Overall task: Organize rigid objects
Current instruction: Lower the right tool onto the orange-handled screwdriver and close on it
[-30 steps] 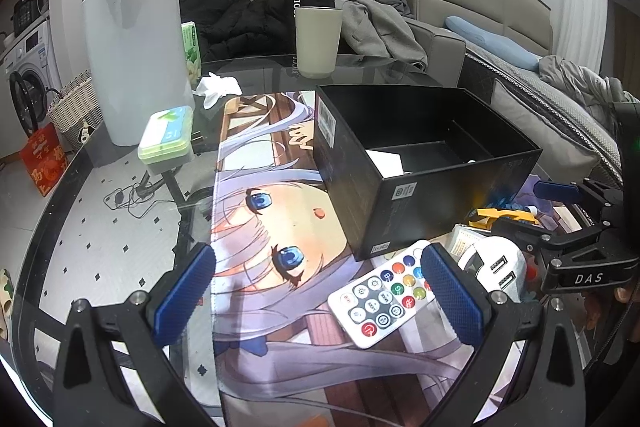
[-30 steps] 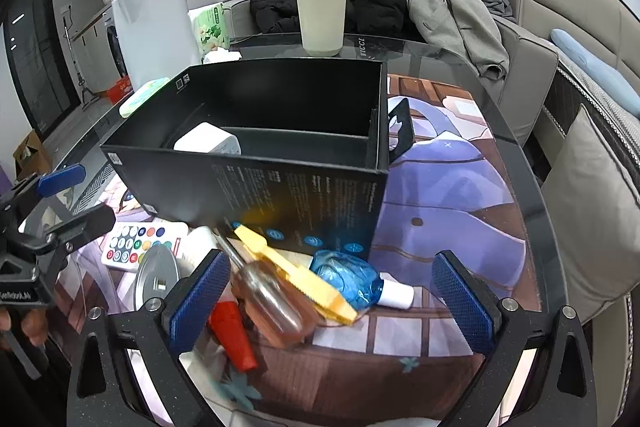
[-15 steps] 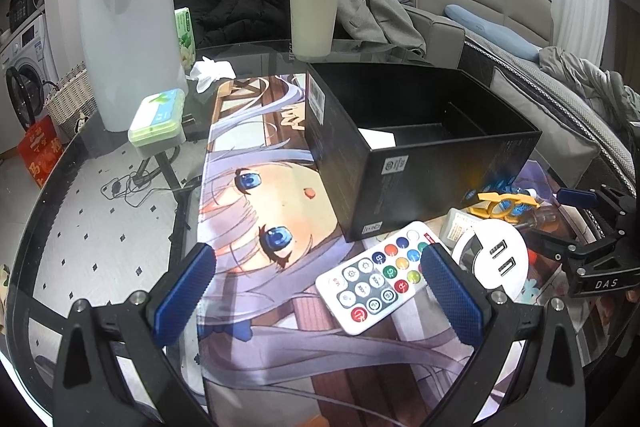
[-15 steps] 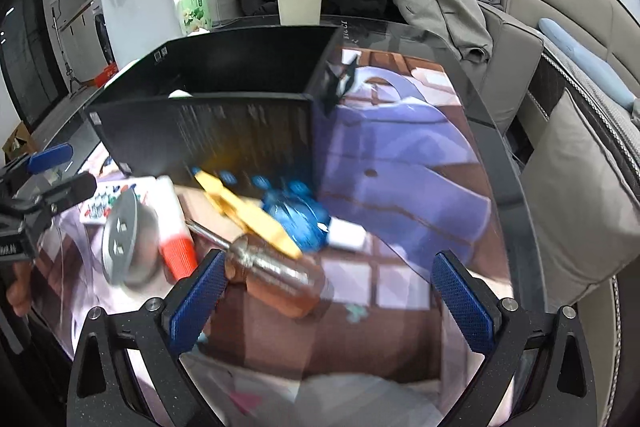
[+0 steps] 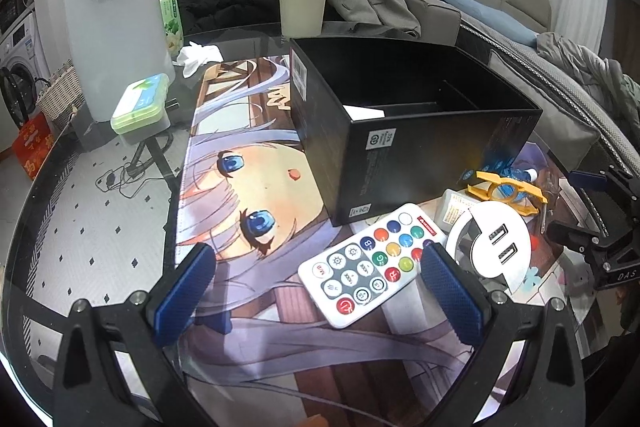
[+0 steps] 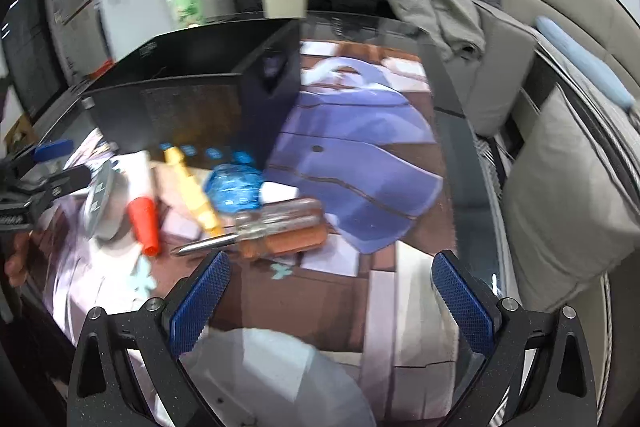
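Observation:
A black open box (image 5: 412,131) (image 6: 192,99) stands on the printed mat with a white item inside. In front of it lie a white remote with coloured buttons (image 5: 372,269), a round white USB hub (image 5: 498,249) (image 6: 98,201), a yellow clip (image 5: 506,187) (image 6: 192,189), a blue bottle (image 6: 236,189), a red-capped tube (image 6: 142,211) and a clear amber-handled screwdriver (image 6: 264,227). My left gripper (image 5: 316,291) is open, its fingers straddling the remote's near end. My right gripper (image 6: 330,301) is open above the mat, with nothing between its fingers.
A tall white bin (image 5: 114,27), a green lidded case (image 5: 140,105), a crumpled tissue (image 5: 198,55) and a beige cup (image 5: 302,3) stand on the glass table (image 5: 92,227). Clothes lie on the sofa behind. A grey cushion (image 6: 572,207) lies right of the table edge.
The left gripper has drawn slightly right, bringing the remote between its fingers. The right gripper has swung right and back; the screwdriver and bottle now lie left of its fingers.

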{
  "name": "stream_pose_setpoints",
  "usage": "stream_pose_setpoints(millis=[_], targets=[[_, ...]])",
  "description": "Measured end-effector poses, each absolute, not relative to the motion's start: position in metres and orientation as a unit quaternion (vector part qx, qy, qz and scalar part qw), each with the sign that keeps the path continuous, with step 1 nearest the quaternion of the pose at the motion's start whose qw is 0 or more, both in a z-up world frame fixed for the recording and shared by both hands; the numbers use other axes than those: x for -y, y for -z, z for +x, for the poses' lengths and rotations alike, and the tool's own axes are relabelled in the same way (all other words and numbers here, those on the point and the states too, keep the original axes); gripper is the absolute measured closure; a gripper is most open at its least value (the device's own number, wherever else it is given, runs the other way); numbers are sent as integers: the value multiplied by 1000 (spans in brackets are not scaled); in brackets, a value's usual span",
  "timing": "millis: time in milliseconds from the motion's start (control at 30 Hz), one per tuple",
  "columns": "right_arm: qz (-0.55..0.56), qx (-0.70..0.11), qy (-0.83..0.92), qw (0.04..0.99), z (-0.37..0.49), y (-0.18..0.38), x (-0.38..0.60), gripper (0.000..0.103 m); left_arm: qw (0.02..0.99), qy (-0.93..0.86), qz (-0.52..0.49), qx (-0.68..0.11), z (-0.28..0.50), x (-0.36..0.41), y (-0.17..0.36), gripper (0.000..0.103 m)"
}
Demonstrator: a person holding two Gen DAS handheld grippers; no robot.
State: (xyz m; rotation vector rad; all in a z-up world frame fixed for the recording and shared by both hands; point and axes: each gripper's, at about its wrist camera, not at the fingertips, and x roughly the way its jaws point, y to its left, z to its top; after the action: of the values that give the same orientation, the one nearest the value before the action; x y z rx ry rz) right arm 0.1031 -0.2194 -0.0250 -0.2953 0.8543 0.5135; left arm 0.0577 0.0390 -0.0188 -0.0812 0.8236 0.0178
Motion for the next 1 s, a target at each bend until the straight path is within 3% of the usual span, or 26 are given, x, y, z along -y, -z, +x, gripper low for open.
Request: stream_pose_setpoints(millis=[767,900,1000], targets=[[-143,-420,-293,847,107,29,190,1,903,5,-22,-429,64,-33,27,0],[-145,-416,-299,846,107,28,188,14,902,6,-18,-431,63,-33,27,0],[-147,-414,-300,846,106,28,187,16,902,5,-14,-432,62,-35,27,0]])
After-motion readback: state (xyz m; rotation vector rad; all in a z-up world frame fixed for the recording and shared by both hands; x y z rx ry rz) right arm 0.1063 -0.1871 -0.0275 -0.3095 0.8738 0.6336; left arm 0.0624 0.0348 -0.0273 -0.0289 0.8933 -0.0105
